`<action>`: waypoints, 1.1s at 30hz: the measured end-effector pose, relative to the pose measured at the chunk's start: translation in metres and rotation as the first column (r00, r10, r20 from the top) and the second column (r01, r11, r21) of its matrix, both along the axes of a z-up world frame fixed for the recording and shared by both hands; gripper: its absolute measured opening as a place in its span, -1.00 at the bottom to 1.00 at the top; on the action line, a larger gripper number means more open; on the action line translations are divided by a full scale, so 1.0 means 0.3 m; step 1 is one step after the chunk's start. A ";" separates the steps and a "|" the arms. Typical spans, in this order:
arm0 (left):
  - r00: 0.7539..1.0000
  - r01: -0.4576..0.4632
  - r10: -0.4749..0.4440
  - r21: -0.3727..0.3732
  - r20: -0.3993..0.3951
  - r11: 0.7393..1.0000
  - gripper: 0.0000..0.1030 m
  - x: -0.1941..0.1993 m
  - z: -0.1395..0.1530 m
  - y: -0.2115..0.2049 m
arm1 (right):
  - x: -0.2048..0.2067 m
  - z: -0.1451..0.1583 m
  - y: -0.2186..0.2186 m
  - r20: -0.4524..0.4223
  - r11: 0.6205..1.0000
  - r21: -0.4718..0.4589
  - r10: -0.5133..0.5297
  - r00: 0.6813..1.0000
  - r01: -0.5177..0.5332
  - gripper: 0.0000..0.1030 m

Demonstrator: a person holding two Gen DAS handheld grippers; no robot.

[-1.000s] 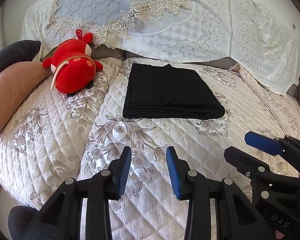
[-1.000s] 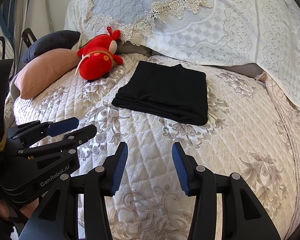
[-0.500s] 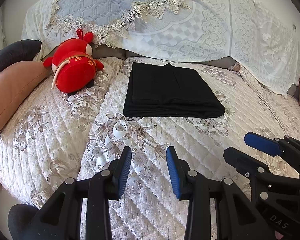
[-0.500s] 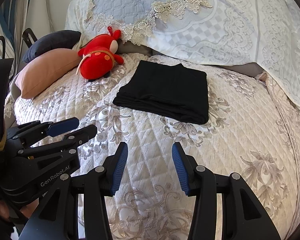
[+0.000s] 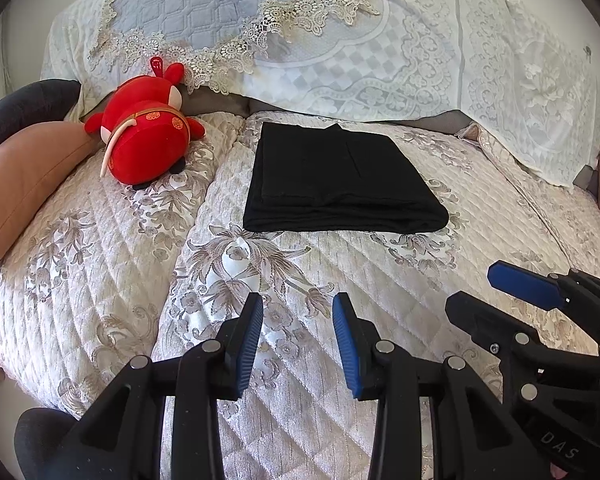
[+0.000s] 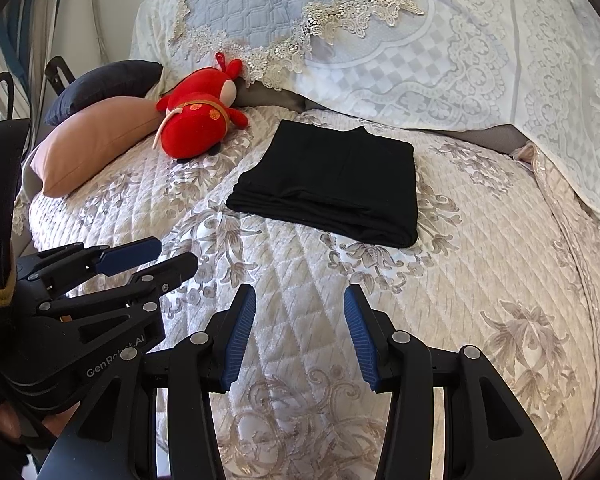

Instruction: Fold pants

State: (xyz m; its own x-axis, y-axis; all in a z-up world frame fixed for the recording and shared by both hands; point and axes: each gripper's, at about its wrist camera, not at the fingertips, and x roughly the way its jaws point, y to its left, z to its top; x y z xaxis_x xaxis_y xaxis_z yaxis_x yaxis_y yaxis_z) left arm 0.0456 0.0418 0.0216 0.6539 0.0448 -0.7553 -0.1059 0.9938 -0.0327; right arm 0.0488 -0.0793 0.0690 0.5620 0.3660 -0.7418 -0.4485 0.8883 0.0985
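Black pants (image 5: 340, 178) lie folded into a flat rectangle on the quilted sofa seat, also seen in the right wrist view as the same black pants (image 6: 332, 184). My left gripper (image 5: 298, 312) hovers over the bare quilt well in front of them, open with nothing between its blue pads. My right gripper (image 6: 300, 304) stands beside it, likewise open and empty. Each gripper shows in the other's view: the right gripper (image 5: 496, 292) at the right edge, the left gripper (image 6: 164, 256) at the left.
A red plush toy (image 5: 144, 140) lies left of the pants. A tan cushion (image 5: 24, 184) and a dark cushion (image 6: 104, 88) sit at the far left. A lace-trimmed cover (image 5: 300, 40) drapes the backrest behind. Floral quilted seat (image 5: 100, 280) spreads in front.
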 end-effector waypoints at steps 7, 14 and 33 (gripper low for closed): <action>1.000 0.000 0.000 0.001 0.000 1.000 -0.25 -0.001 -0.001 -0.001 | -0.001 -0.001 0.000 0.001 1.000 0.002 -0.001 1.000 0.000 -0.09; 1.000 0.000 0.000 0.002 -0.002 1.000 -0.25 0.000 -0.003 -0.002 | -0.002 -0.002 0.003 0.000 1.000 0.001 0.001 1.000 -0.001 -0.09; 1.000 -0.009 0.009 0.041 -0.008 0.999 -0.25 0.002 -0.010 -0.004 | -0.007 -0.003 0.009 0.002 1.000 0.001 0.000 1.000 0.000 -0.09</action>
State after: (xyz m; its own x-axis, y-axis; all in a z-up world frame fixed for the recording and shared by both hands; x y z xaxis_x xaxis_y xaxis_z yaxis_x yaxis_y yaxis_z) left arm 0.0463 0.0407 0.0186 0.6468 0.0813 -0.7584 -0.1147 0.9934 0.0087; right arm 0.0466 -0.0766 0.0683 0.5636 0.3670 -0.7400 -0.4489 0.8881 0.0986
